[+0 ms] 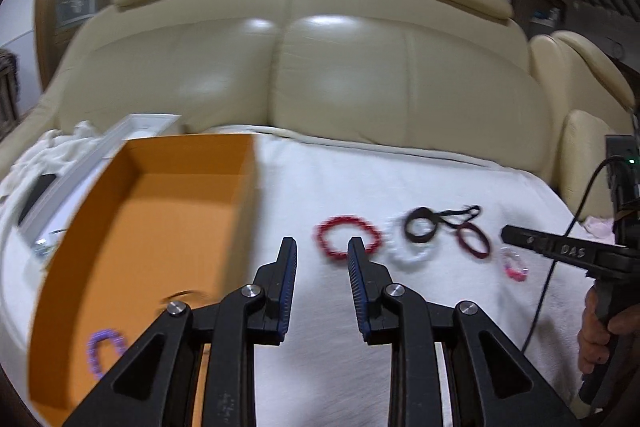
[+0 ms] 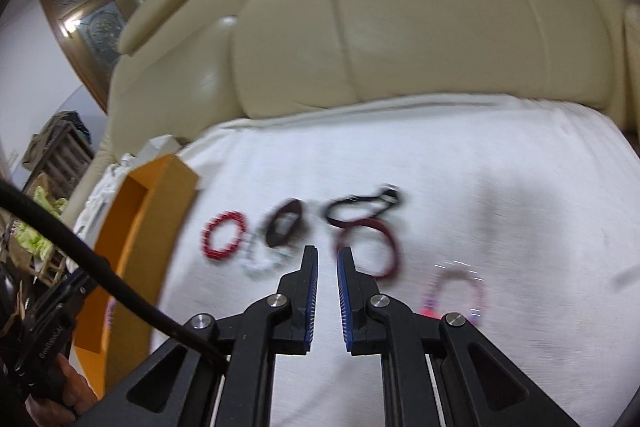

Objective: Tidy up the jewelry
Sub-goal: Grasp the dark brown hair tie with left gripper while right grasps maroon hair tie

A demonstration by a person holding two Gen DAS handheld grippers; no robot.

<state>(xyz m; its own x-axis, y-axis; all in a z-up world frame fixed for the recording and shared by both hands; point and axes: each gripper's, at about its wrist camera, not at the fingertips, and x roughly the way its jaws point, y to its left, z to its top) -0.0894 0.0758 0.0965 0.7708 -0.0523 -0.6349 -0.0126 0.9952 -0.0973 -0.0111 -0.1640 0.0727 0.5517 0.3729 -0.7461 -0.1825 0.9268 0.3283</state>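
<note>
Lying in a row on the white cloth (image 1: 360, 179): red bracelet (image 1: 347, 238), clear one (image 1: 412, 250), dark bands (image 1: 472, 241), pink one (image 1: 515, 263). Purple bracelet (image 1: 105, 346) sitting in orange box (image 1: 160, 227). Left gripper (image 1: 322, 247) empty, jaws parted; right gripper (image 2: 328, 254) empty, jaws slightly apart.

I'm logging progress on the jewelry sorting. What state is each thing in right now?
Orange box: open, holds a purple bracelet.
Red bracelet: loose on the white cloth.
White bracelet: on the cloth, a dark band overlapping it.
Pink bracelet: on the cloth, apart.
Left tool: open, empty.
Right tool: slightly open, empty.
</note>
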